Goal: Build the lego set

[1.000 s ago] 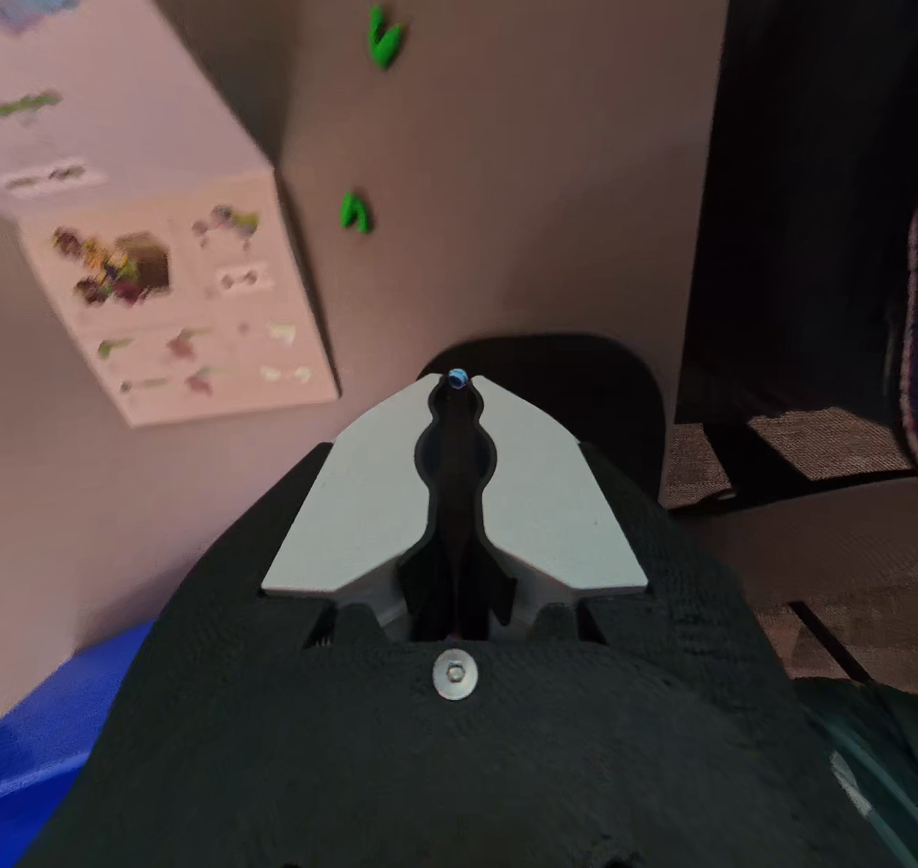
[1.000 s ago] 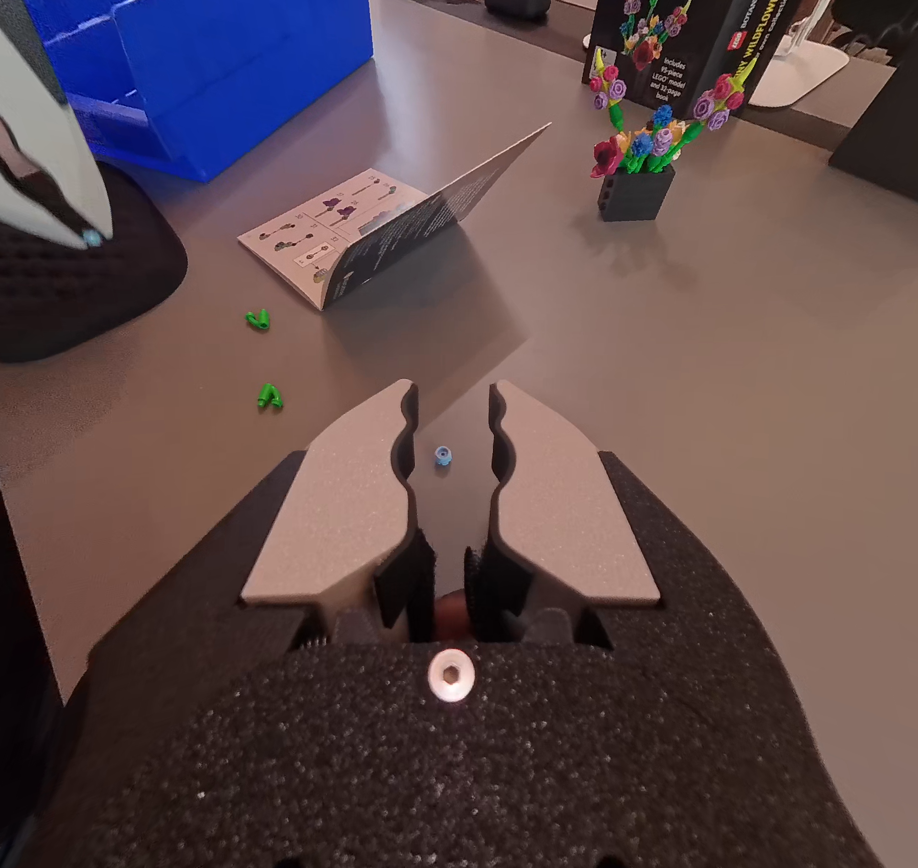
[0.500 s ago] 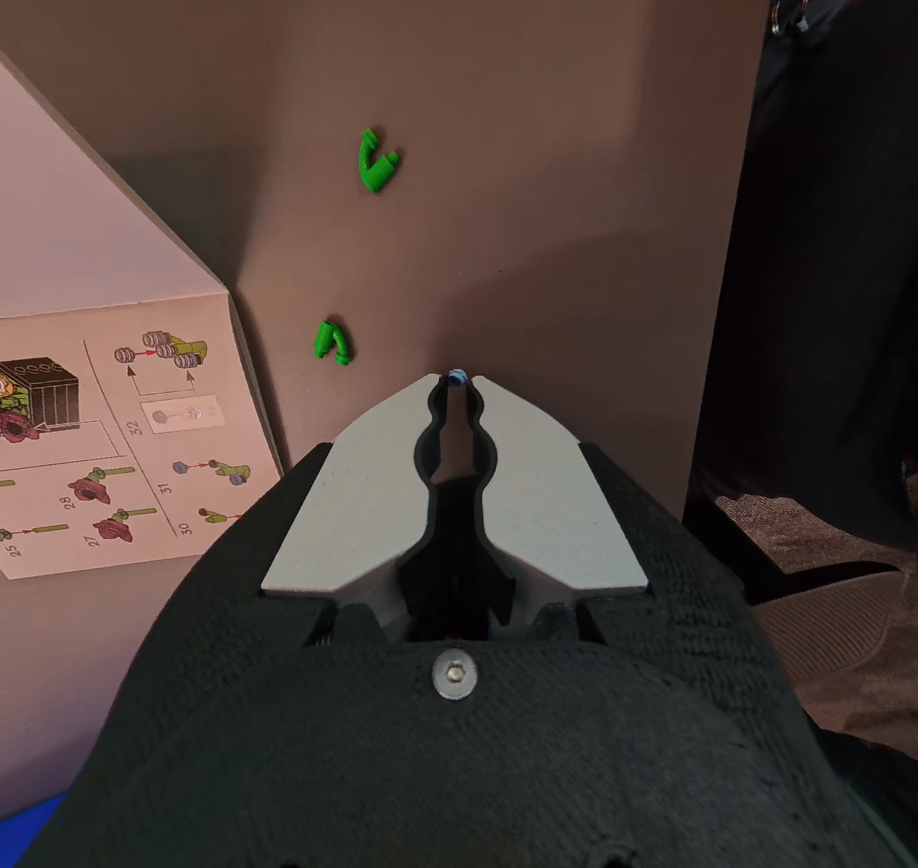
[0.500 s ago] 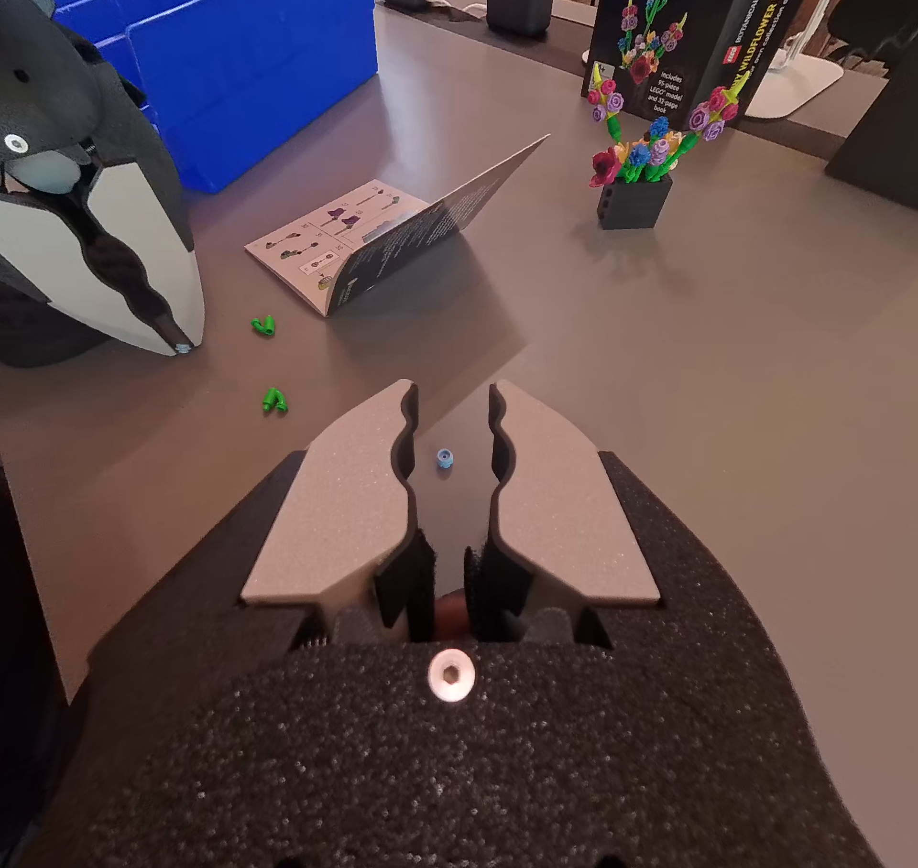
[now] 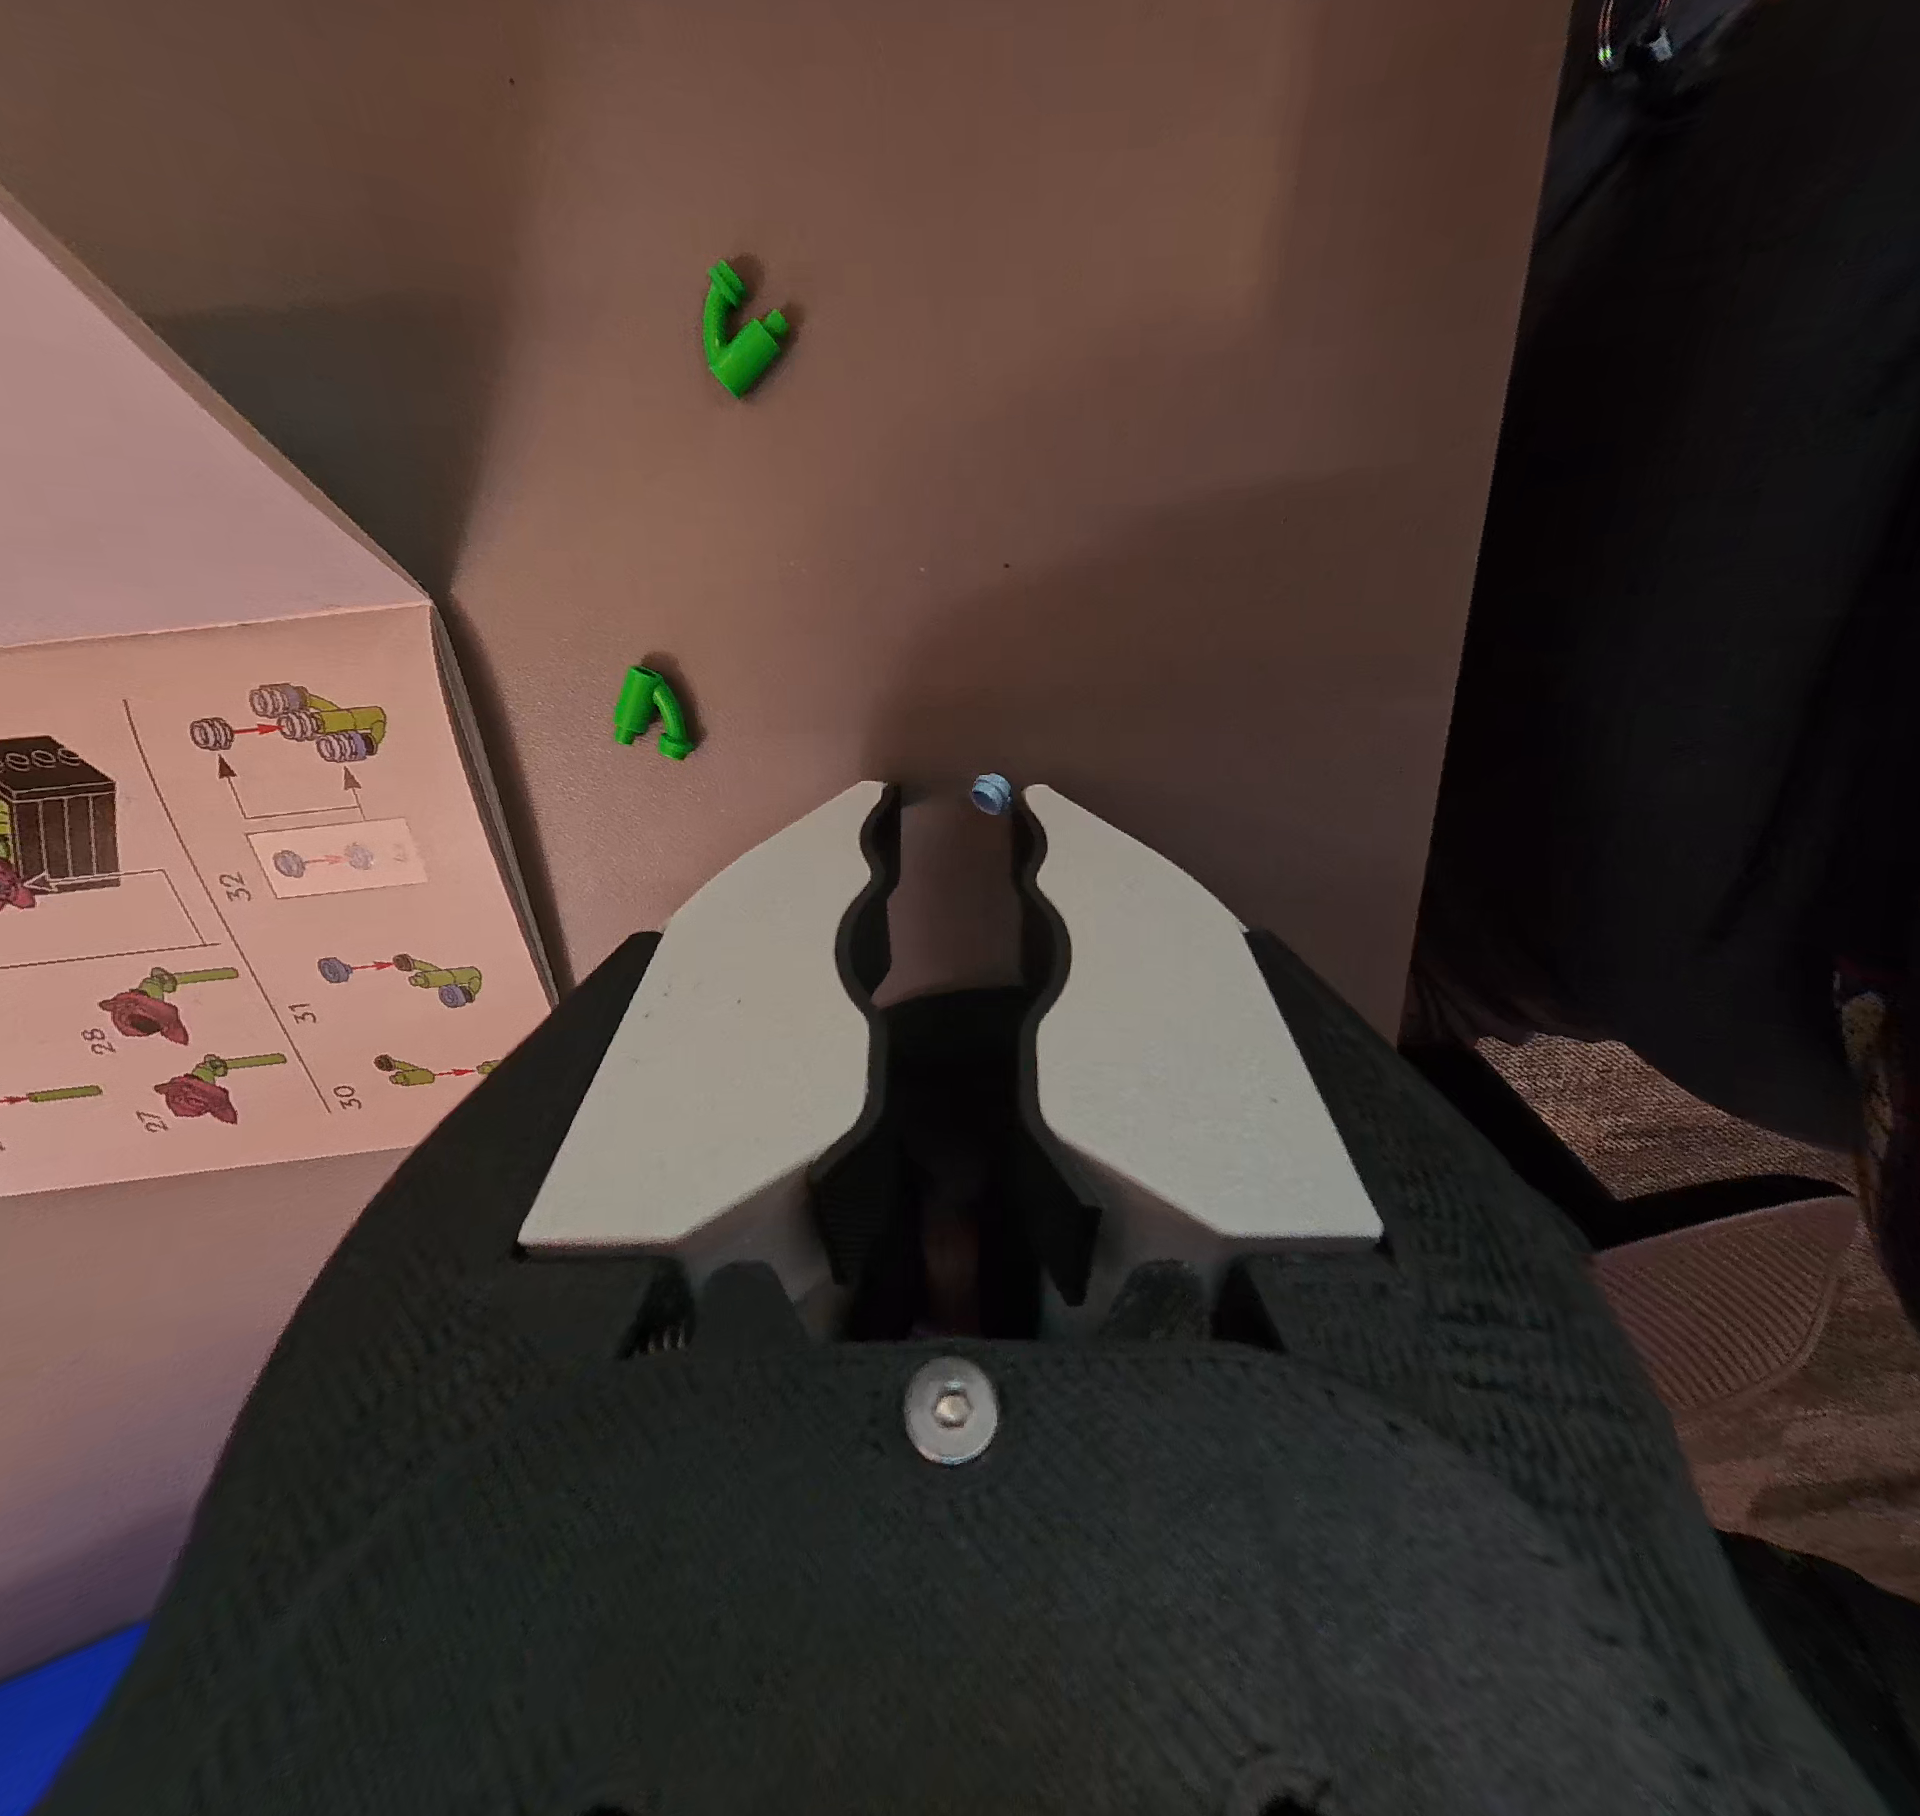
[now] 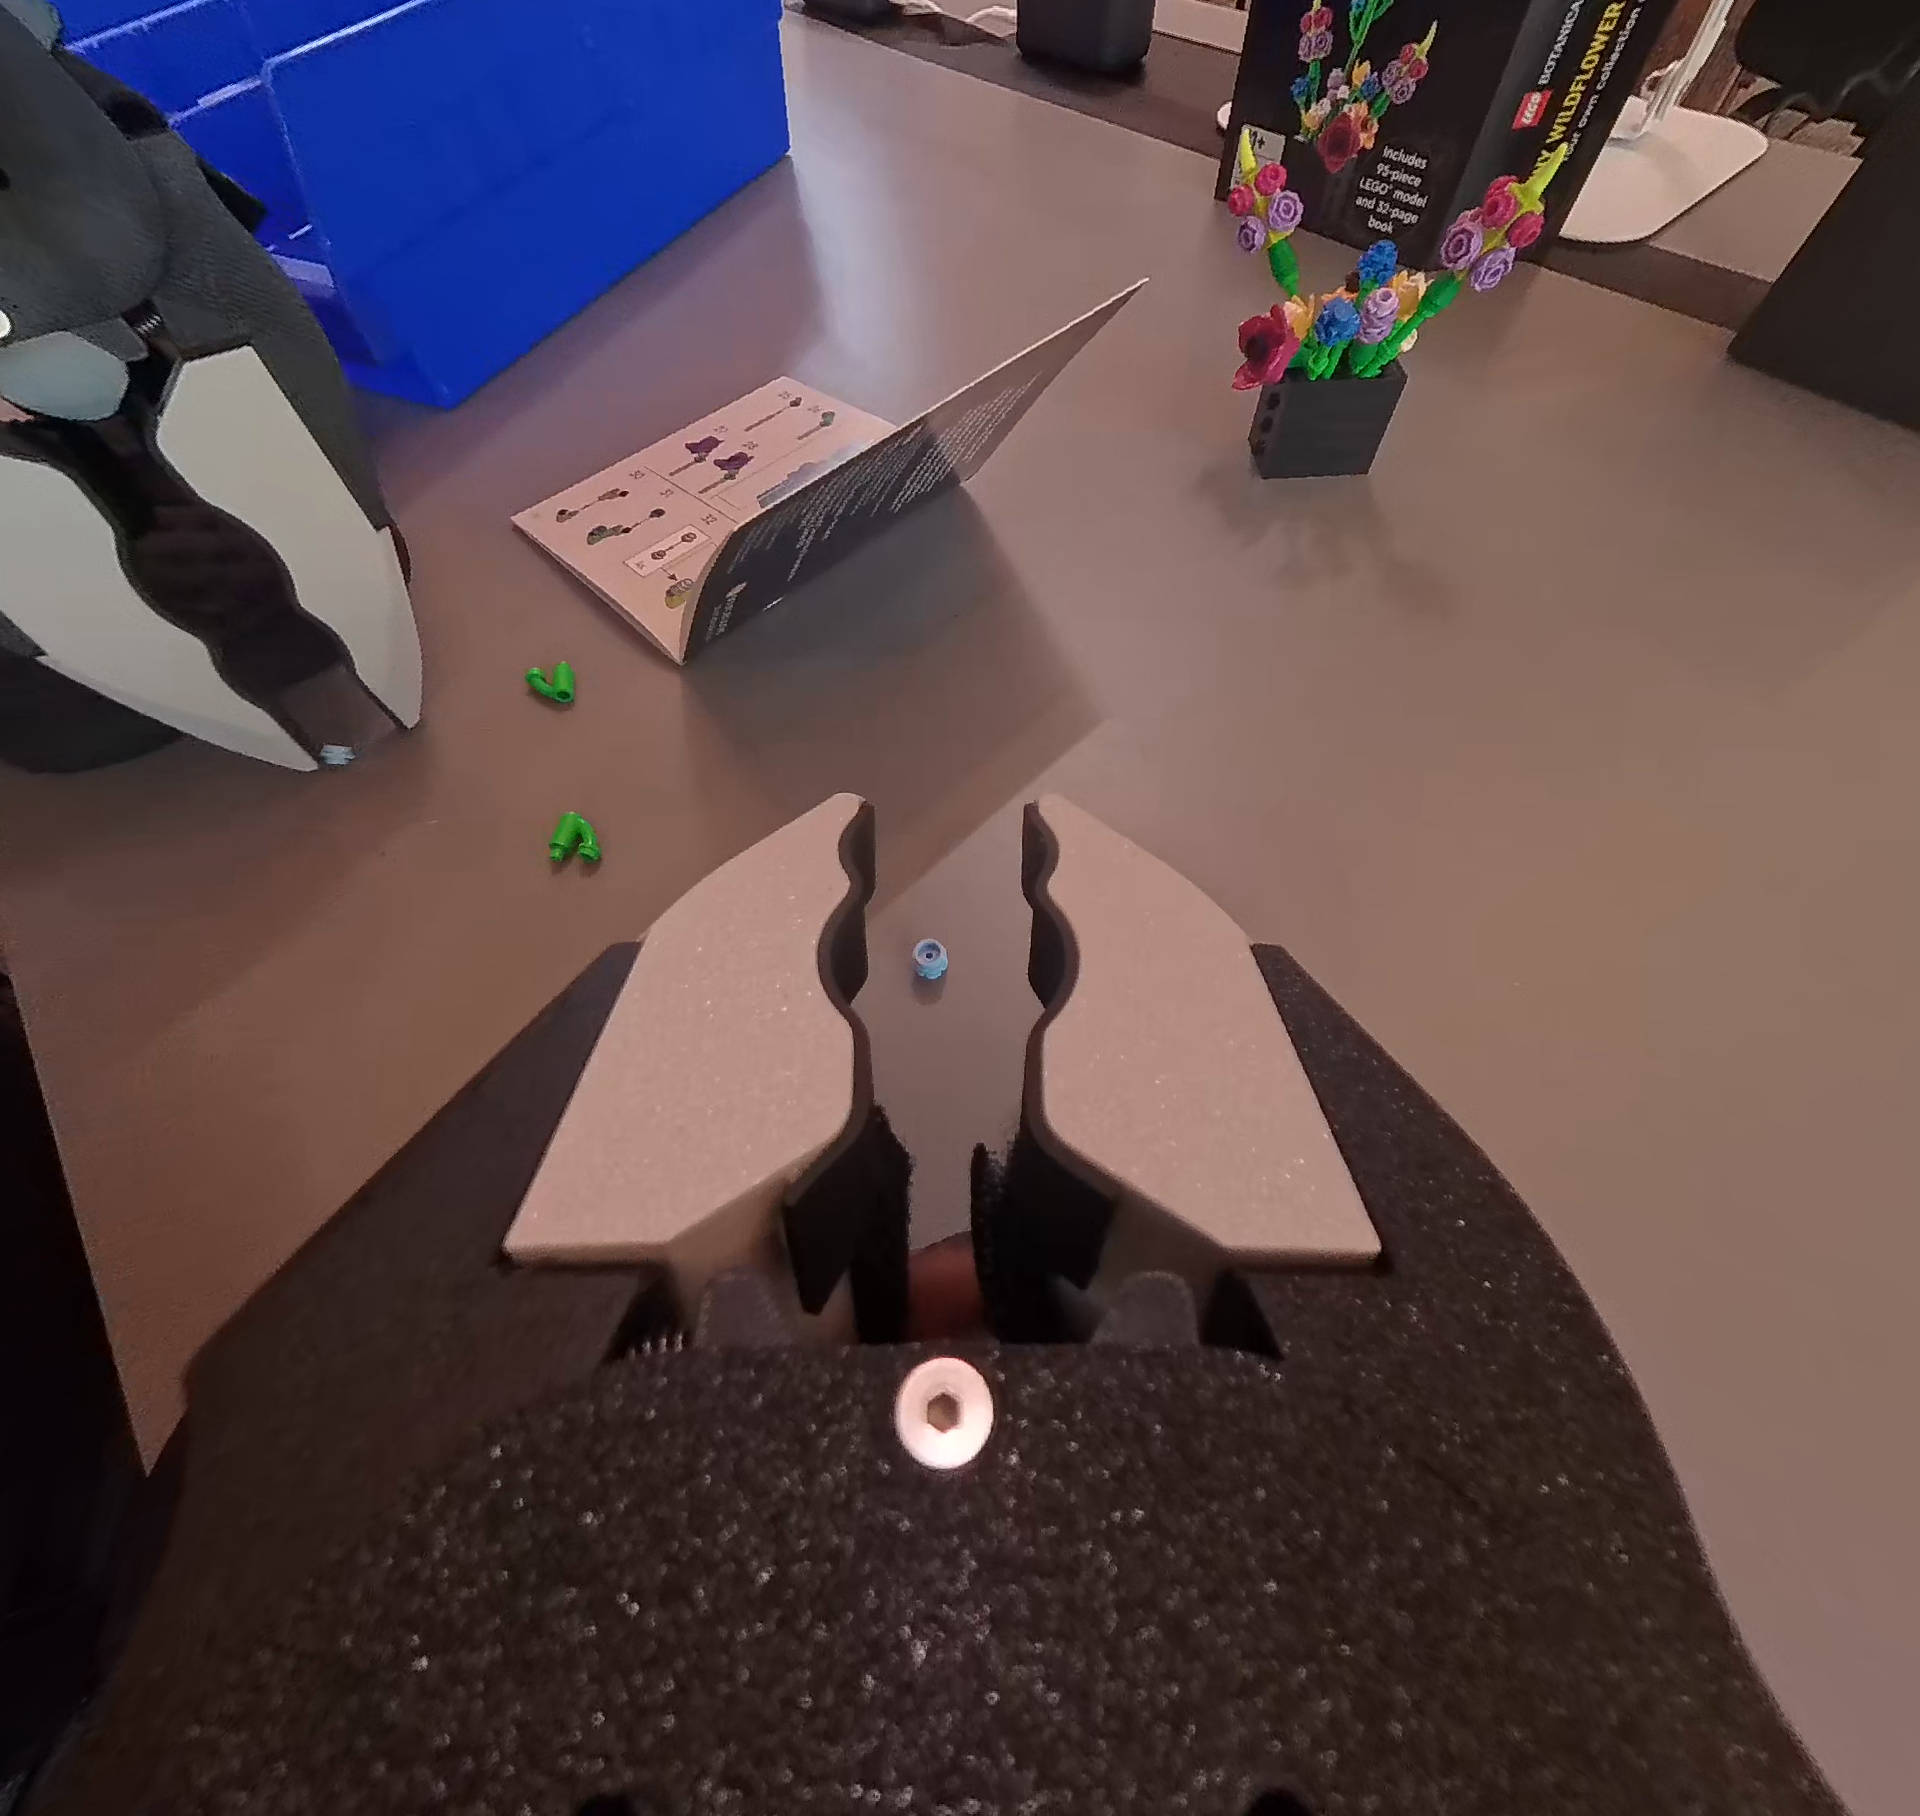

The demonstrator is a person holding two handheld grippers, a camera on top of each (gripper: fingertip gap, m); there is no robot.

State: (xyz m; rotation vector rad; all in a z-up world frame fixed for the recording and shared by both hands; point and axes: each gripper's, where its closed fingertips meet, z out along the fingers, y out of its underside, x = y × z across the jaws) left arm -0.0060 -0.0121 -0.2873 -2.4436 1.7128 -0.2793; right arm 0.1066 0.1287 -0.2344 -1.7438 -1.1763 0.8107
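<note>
A pale blue stud (image 5: 990, 793) is seen at the parted tips of the left hand-held gripper (image 5: 954, 798), low over the counter (image 5: 1143, 312). A second stud (image 6: 930, 959) lies between the right hand-held gripper's (image 6: 945, 816) spread fingers. Either stud could be knocked away by a misaligned closure.

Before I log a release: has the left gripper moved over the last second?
Yes. In the right wrist view the left gripper has come down and rightward toward the green pieces, away from the blue bin. It is open, with a small blue stud at its tips.
</note>
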